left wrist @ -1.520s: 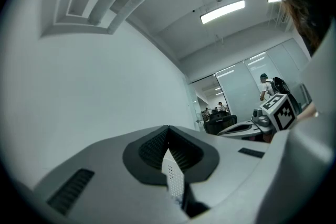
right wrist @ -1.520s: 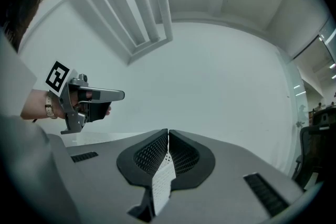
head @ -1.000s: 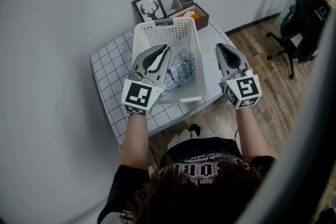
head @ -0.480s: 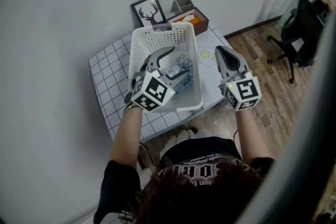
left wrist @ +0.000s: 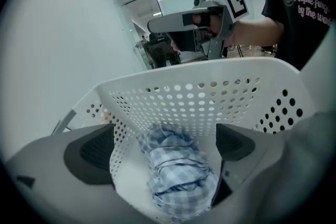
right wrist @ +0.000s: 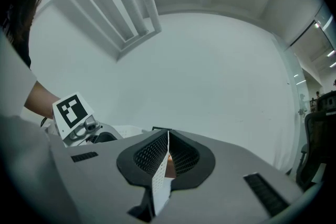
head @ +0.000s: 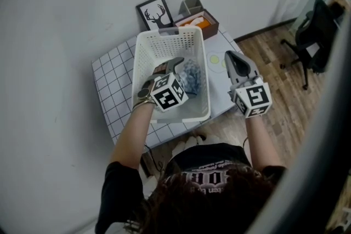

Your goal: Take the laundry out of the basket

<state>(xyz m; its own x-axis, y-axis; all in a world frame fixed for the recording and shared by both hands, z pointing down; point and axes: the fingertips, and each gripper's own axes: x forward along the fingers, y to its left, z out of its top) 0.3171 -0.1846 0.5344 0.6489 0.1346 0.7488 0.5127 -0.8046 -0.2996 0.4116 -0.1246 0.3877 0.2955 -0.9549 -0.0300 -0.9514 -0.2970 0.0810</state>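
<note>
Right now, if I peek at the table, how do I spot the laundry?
Find the table with the grid lines; a white basket full of holes sits on it. Inside lies the laundry, one crumpled bundle. It is the only soft thing there, checked blue and white.

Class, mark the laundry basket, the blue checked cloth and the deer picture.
laundry basket [head: 173, 44]: head view, perforated far wall.
blue checked cloth [left wrist: 176, 178]: left gripper view, middle of the bundle.
deer picture [head: 155, 12]: head view, centre of the frame.
</note>
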